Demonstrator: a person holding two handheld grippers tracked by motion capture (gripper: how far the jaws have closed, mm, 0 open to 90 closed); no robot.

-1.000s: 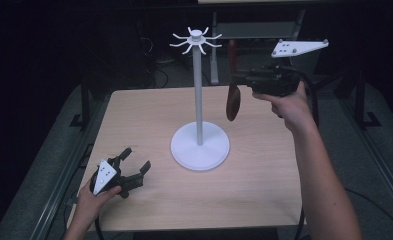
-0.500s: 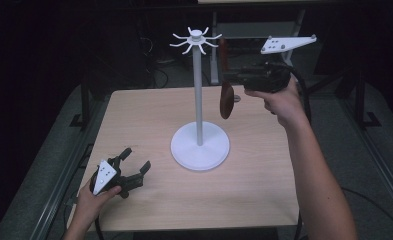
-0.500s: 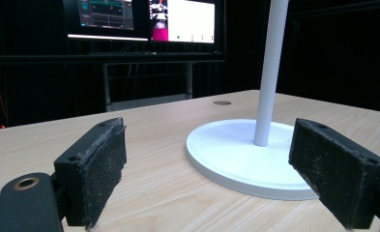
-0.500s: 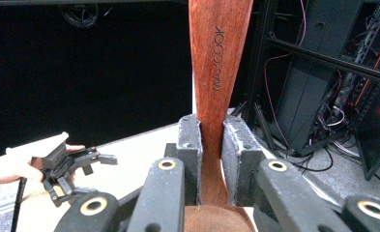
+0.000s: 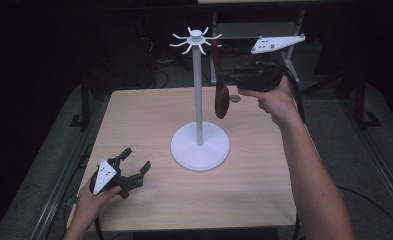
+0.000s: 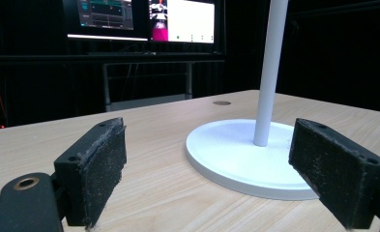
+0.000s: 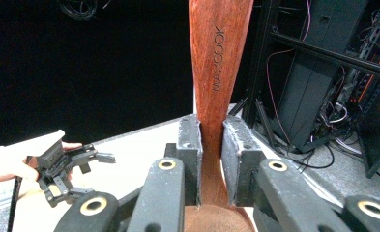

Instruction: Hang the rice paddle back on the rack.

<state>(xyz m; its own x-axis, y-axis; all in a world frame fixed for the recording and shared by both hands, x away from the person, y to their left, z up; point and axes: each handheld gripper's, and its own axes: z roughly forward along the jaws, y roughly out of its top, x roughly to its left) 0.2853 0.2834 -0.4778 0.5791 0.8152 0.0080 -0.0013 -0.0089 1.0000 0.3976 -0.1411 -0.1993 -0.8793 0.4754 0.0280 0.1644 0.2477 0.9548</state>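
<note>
A white hook stand [image 5: 198, 100] rises from a round base [image 5: 200, 146] mid-table, with a ring of hooks [image 5: 196, 40] on top. My right gripper [image 5: 226, 78], held high just right of the pole, is shut on a reddish-brown wooden spoon [image 5: 221, 102] that hangs bowl down with its handle tip near the hooks. In the right gripper view the pads [image 7: 190, 145] clamp the handle [image 7: 219, 58]. My left gripper [image 5: 133, 168] rests open at the table's front left. Its pads [image 6: 98, 166] stand wide apart with nothing between them, facing the stand's base [image 6: 236, 154].
The light wooden table [image 5: 264, 190] has a small round grommet [image 5: 235, 98] behind the spoon. Monitors [image 6: 144, 17] glow beyond the far edge. Racks and cables [image 7: 323, 96] stand in the dark around the table. Metal rails run along both sides.
My right gripper has carried the spoon left and slightly up, closer to the stand's pole and hooks. The left gripper has stayed put.
</note>
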